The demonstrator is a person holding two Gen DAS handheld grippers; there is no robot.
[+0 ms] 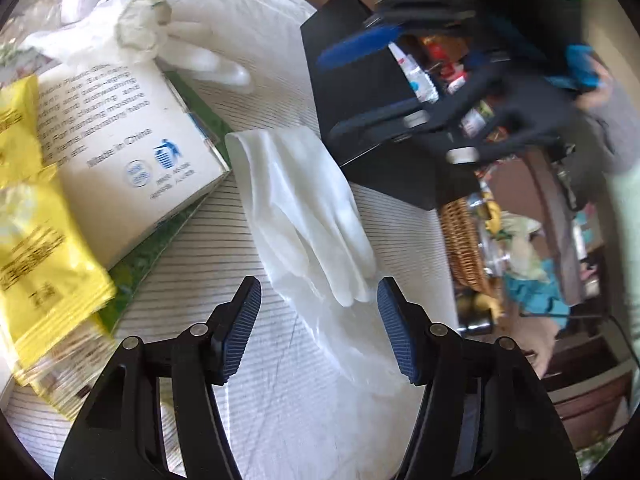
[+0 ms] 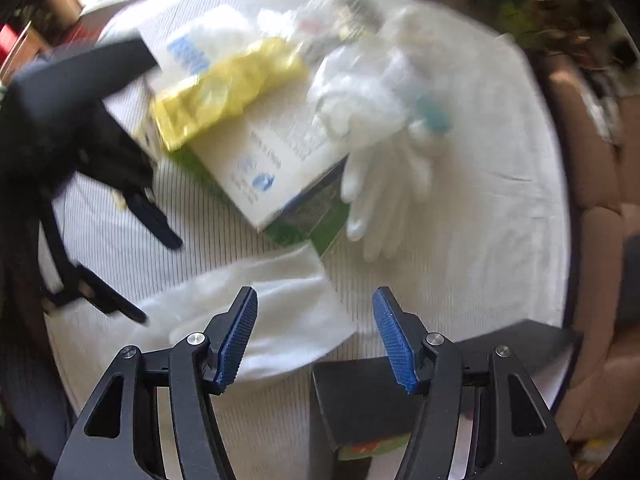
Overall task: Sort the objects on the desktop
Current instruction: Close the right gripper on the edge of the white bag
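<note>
- Far left of my left wrist view, I see crinkled yellow plastic packets stacked at the frame edge, their upper one overlapping the white printed cardboard box beside them.
- Upper left, a bunched white disposable glove lies on top of that box, its fingers trailing onto the striped white tablecloth.
- At the centre, a flat translucent white glove lies on the cloth, its fingertips just ahead of my left gripper, between the two blue pads; the pads stand apart and press on nothing, so that claw is released.
- Upper right, the open black storage box holds small tubes and packets, and my right gripper shows blurred above it, with a hand behind it.
- In the right wrist view, the left gripper sits at the left, over the cloth.
- Centre frame, the right gripper points down with its jaws apart and empty, released.
- Lower right, the black box rim lies under that gripper's right finger.
</note>
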